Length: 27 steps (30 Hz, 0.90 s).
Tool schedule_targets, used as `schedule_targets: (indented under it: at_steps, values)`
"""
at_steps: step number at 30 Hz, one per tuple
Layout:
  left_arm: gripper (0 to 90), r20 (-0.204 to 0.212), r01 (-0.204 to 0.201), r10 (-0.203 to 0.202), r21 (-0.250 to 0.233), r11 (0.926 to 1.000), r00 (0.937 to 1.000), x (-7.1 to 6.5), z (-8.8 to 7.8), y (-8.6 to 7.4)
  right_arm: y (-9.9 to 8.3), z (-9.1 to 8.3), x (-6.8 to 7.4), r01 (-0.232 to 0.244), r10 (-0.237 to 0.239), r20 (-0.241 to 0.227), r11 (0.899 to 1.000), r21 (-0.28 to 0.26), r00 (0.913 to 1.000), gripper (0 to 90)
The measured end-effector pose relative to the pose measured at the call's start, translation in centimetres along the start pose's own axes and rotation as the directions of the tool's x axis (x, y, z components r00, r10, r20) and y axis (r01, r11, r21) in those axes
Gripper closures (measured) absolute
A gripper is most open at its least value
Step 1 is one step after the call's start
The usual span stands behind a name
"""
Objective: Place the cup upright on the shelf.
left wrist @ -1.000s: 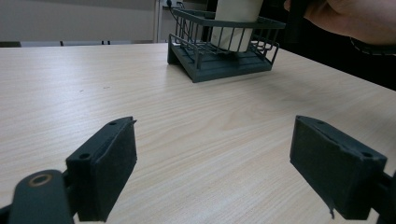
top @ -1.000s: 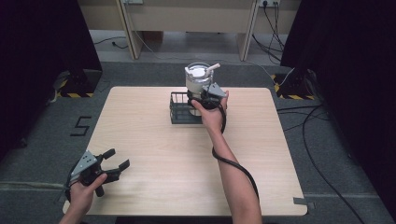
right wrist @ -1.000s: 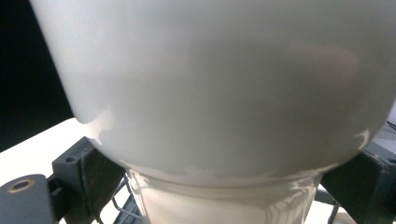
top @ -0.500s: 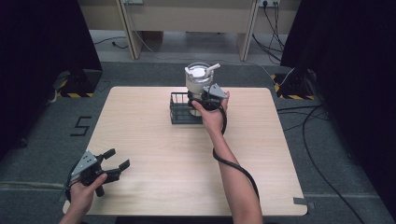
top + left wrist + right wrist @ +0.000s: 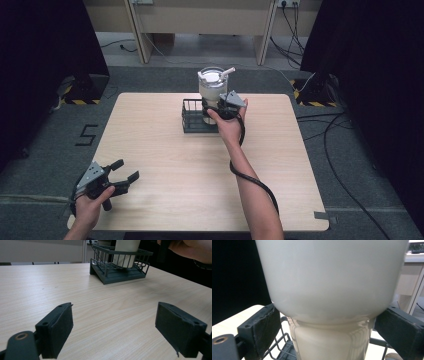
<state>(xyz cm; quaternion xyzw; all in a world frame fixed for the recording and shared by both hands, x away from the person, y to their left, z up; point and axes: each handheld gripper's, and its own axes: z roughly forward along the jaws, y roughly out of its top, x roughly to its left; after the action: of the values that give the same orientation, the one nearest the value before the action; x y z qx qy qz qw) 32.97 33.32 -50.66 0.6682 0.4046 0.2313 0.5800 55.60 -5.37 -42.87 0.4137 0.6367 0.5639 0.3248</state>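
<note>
One cup (image 5: 213, 86) with a straw, one wire basket (image 5: 196, 116), one table (image 5: 165, 165), two grippers in the high view: cup stands in the basket at the far edge, right gripper (image 5: 218, 106) at its lower body, left gripper (image 5: 122, 175) idle and wide open at the near left corner. Left gripper view: jaws spread on nothing, basket (image 5: 120, 267) and cup (image 5: 125, 251) well ahead. Right gripper view: jaws flank the cup (image 5: 332, 290) waist, gaps visible on both sides, so not clamped; I judge this the grasp step, next is close squarely, then lift straight to clear the basket (image 5: 287, 350).

a "5" is marked on the floor (image 5: 86, 135).
</note>
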Motion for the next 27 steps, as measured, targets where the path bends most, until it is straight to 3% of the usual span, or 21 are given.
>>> schedule_targets:
  at_steps: [27]
  values:
    - [14.2,-0.003,-0.001,0.001,0.003,1.0000,1.0000,-0.1,0.0,0.0,-0.9,-3.3,-1.0,-0.020,0.020,-0.008,1.000,0.002,0.9998,14.8]
